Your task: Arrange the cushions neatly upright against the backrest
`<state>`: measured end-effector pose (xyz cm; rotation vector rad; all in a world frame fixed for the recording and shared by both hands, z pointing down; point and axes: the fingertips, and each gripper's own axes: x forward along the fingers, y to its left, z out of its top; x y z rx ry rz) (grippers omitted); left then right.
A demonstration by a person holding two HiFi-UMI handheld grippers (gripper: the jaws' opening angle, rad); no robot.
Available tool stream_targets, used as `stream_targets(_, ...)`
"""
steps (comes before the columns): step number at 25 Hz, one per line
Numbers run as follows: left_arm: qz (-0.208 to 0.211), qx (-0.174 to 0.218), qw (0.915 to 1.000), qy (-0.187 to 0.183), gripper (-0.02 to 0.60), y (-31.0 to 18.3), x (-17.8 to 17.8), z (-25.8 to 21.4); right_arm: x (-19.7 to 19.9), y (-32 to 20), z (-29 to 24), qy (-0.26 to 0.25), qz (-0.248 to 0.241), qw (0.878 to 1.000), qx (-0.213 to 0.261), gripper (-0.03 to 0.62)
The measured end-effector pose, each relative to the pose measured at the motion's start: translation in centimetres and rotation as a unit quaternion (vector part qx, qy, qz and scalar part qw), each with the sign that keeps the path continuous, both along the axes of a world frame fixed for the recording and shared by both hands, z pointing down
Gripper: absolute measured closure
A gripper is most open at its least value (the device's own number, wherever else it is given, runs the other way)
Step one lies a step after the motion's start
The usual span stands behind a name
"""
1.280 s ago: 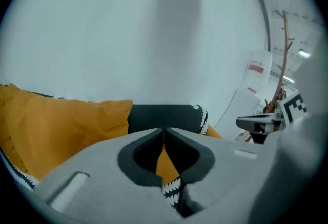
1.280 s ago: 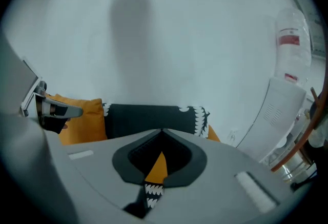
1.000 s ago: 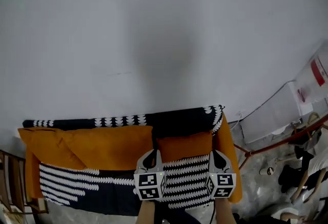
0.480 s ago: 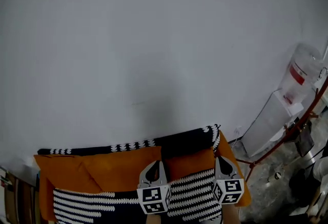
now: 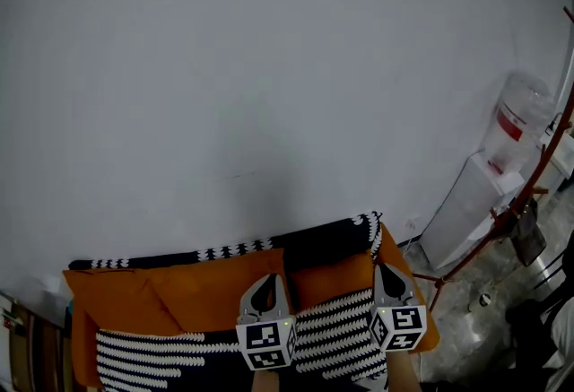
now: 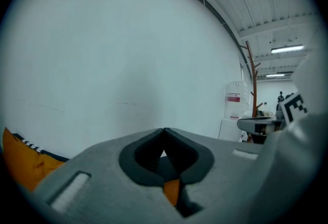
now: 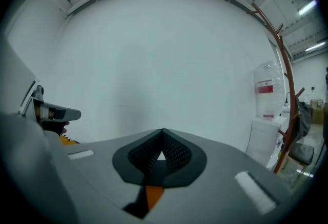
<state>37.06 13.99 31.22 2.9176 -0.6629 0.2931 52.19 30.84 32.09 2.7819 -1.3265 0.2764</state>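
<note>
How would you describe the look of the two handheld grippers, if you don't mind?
The left gripper and right gripper look alike: pale grey two-jaw shells lined with black pads around a teardrop-shaped opening. Each carries a white cube printed with black square markers. Small white rectangular patches sit on the grey shells. No cables show.

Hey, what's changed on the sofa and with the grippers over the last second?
The left gripper and right gripper both lifted together, tips now nearer the top of the backrest. Nothing taken or released: jaws stayed shut and empty. The orange cushions stayed put against the backrest.
</note>
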Motion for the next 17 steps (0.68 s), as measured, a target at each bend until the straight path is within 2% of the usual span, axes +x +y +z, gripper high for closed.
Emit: stream_targets(17,0.002,0.016,0.9999,0.005,0.577,-0.7,-0.8,-1.2,-0.7,-0.5,-1.6,0.014,0.003,1.0,0.009,0.585)
